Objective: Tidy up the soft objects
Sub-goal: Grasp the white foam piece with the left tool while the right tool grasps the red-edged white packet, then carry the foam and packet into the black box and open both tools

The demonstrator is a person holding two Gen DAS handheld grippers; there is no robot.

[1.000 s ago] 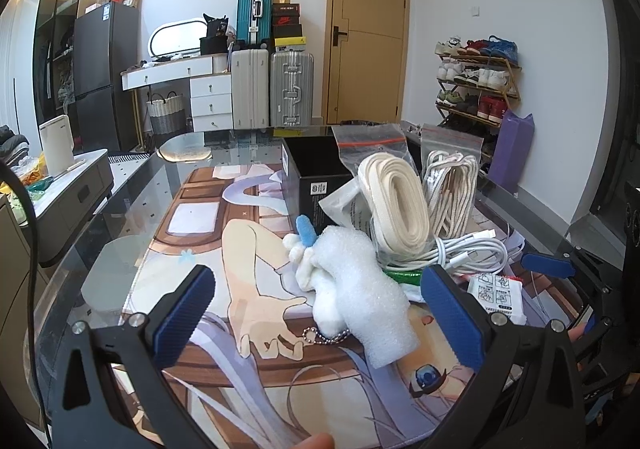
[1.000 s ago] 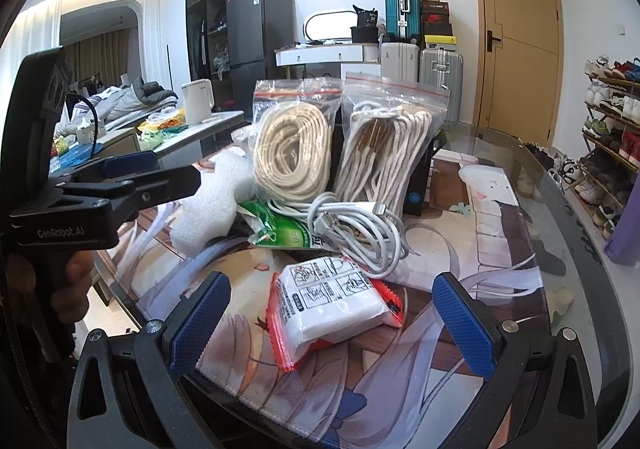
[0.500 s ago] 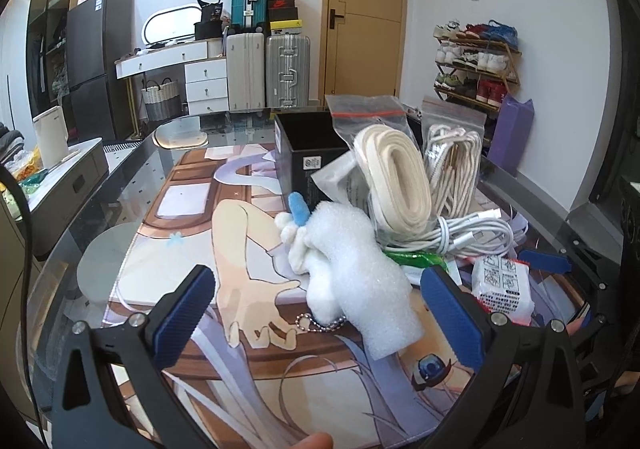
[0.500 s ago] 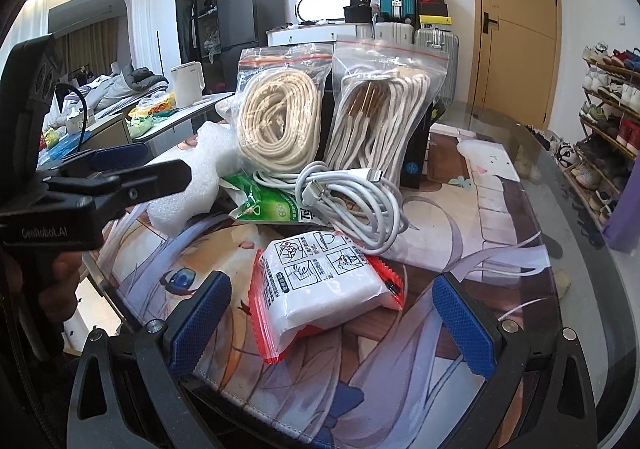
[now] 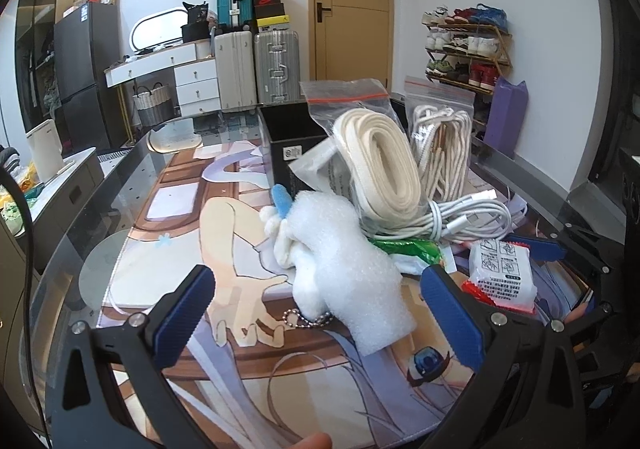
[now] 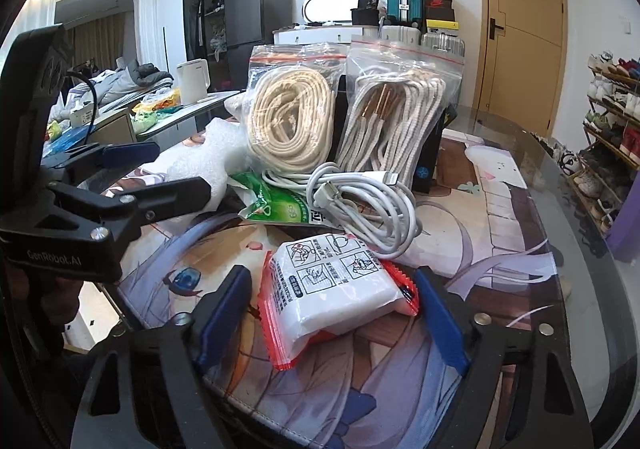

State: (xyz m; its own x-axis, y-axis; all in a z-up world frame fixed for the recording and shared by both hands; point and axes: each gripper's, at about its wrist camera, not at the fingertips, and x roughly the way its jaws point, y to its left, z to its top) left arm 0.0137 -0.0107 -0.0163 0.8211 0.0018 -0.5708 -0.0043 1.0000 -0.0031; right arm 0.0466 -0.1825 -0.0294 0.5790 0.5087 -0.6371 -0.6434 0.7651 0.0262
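I had my right gripper (image 6: 332, 313) set around the white packet with red edges (image 6: 340, 289), its jaws just closing in on either side; I could not tell whether the pads were pressing it yet. I went for it first because it lay nearest me, loose at the front of the pile on the printed mat (image 6: 500, 233).

My left gripper (image 5: 316, 313) waited with its jaws wide apart and empty, the foam wrap (image 5: 352, 269) and the small plush with its bead chain (image 5: 280, 237) lying just ahead between them.

Beyond my fingers the black box (image 5: 292, 137) stood upright with its top uncovered. Two zip bags leaned against it, one holding flat cream cord (image 6: 292, 121), the other white laces (image 6: 400, 117). A coiled white cable (image 6: 360, 205) and a green sachet (image 6: 276, 205) rested in front of them.
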